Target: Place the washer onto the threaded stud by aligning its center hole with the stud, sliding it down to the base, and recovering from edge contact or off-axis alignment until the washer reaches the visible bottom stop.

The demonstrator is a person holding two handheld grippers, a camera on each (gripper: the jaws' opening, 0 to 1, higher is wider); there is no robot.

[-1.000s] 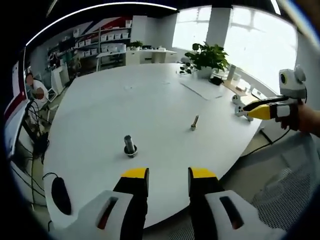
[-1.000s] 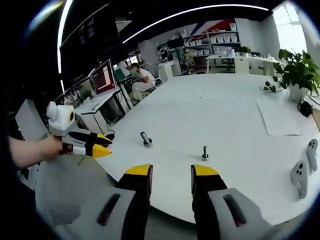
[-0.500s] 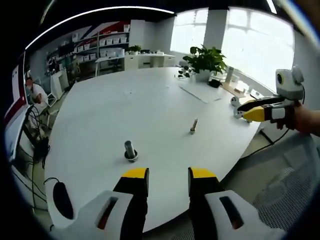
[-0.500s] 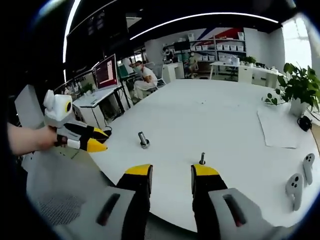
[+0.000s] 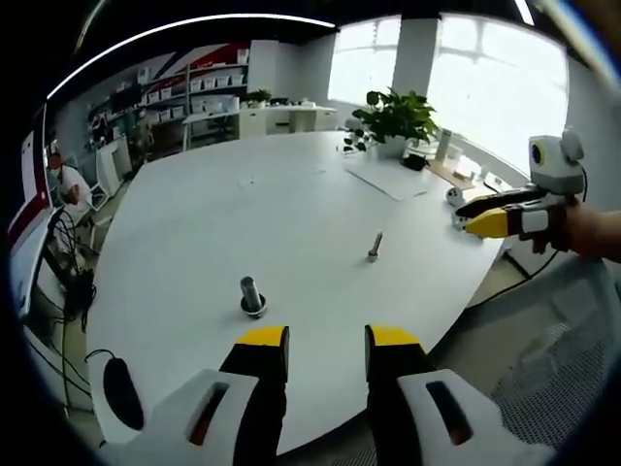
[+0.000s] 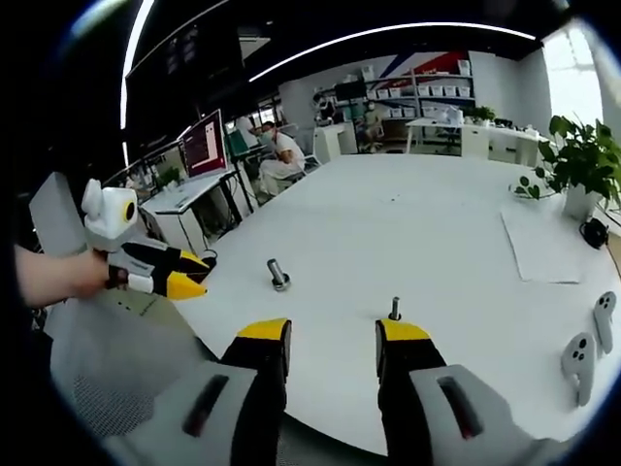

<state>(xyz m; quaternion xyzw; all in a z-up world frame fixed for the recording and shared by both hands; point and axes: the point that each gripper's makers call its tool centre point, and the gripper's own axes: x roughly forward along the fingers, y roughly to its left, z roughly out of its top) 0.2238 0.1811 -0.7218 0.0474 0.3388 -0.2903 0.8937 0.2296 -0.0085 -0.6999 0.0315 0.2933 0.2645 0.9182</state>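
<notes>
Both the left gripper (image 5: 327, 340) and the right gripper (image 6: 333, 338) hover off the near edge of the white surface (image 5: 291, 204), jaws spread and empty. The stud (image 5: 374, 246) stands upright right of centre; the washer (image 5: 253, 309) seems to ring the short cylinder to its left. Judging from here, approach that piece first, low and square, pinching the washer's rim so its hole stays level for the stud.

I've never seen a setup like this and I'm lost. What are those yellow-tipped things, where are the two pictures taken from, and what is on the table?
A person holds two hand-held grippers with yellow-tipped jaws; each carries a camera looking along its jaws. The left gripper rises from the bottom of the left gripper view, the right gripper from the right gripper view; both are open and empty. On the round white table stand a short grey metal cylinder on a ringed base and a thin upright threaded stud. Beyond are a potted green plant and a white paper sheet.
</notes>
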